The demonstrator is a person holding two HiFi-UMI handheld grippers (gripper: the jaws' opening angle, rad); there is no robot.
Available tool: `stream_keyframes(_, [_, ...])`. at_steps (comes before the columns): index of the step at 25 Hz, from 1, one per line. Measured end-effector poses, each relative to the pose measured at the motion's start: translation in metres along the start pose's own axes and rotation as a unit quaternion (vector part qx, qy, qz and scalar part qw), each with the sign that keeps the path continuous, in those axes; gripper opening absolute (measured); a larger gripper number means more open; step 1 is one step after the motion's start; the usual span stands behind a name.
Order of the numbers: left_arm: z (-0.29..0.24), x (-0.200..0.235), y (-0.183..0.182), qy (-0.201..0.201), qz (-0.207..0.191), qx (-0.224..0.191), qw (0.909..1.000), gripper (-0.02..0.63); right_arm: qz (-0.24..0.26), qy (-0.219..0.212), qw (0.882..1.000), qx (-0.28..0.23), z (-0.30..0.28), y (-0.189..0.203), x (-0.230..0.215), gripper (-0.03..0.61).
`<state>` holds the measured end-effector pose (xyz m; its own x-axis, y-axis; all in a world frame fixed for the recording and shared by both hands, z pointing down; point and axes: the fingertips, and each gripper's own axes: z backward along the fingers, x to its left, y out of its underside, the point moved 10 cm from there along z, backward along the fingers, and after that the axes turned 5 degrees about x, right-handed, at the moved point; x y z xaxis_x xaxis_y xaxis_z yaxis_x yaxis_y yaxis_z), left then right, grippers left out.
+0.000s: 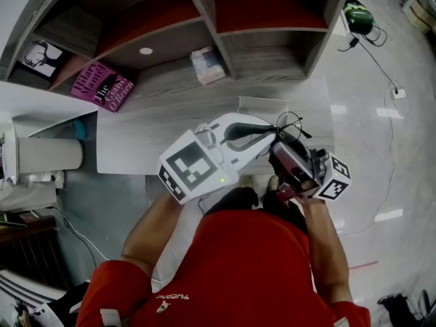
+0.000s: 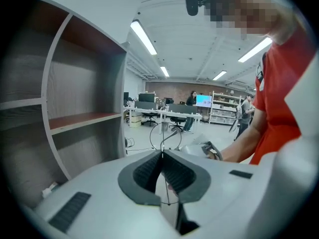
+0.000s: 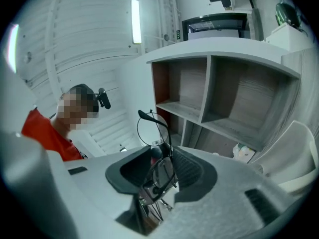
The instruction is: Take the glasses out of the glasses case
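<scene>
**Glasses held in the air between both hand-held grippers, in front of the shelf unit**

The glasses (image 1: 289,125) (image 2: 166,136) (image 3: 158,173) are in no container. They hang above the grey surface (image 1: 163,125), in front of the shelf unit (image 1: 204,5) and clear of its compartments.

The left hand-held gripper (image 1: 271,135) (image 2: 162,156) has its jaws pressed together on a thin wire of the frame. One round lens stands just past its fingertips. The right hand-held gripper (image 1: 289,145) (image 3: 162,156) comes at the glasses from the side away from the shelf unit and tilts upward. Its jaws are about half closed, with a lens and part of the frame filling the gap from pad to pad. The other lens stands up beyond them.

A pale flat thing (image 1: 262,104) lies on the surface between the glasses and the shelf unit. I cannot tell whether it is the glasses case.

The shelf unit's lower left compartment holds three things:
- A pink book (image 1: 102,87) lies at its left end, jutting out over the front edge.
- A small white disc (image 1: 146,50) sits further in.
- A wrapped tissue pack (image 1: 208,65) lies at its right end, against the divider.
</scene>
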<state>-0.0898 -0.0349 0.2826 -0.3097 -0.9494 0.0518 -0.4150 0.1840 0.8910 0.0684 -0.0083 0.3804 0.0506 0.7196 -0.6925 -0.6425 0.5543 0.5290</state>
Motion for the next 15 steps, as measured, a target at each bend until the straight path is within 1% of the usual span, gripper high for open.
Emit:
stream_keyframes(2, [-0.001, 0.0, 0.001, -0.004, -0.008, 0.002, 1.0, 0.014, -0.01, 0.001, 1.0, -0.008, 0.001, 0.002, -0.001, 0.123])
stream_keyframes(4, [-0.001, 0.0, 0.001, 0.0, -0.005, -0.006, 1.0, 0.014, -0.02, -0.004, 1.0, -0.017, 0.001, 0.003, -0.001, 0.121])
stream_keyframes(7, [-0.002, 0.001, 0.0, 0.025, 0.028, -0.029, 0.9989, 0.014, -0.035, -0.019, 0.999, -0.031, 0.003, 0.002, -0.002, 0.114])
stream_keyframes(11, [0.001, 0.0, -0.004, 0.066, 0.075, -0.053, 0.9936, 0.014, -0.05, -0.042, 0.997, -0.035, 0.005, 0.001, -0.001, 0.104])
stream_keyframes(13, [0.002, 0.0, -0.008, 0.081, 0.092, -0.057, 0.9908, 0.014, -0.058, -0.057, 0.996, -0.037, 0.005, 0.001, -0.001, 0.097])
stream_keyframes(15, [0.003, 0.0, -0.01, 0.091, 0.1, -0.064, 0.9888, 0.015, -0.068, -0.07, 0.994, -0.042, 0.006, 0.001, -0.001, 0.086])
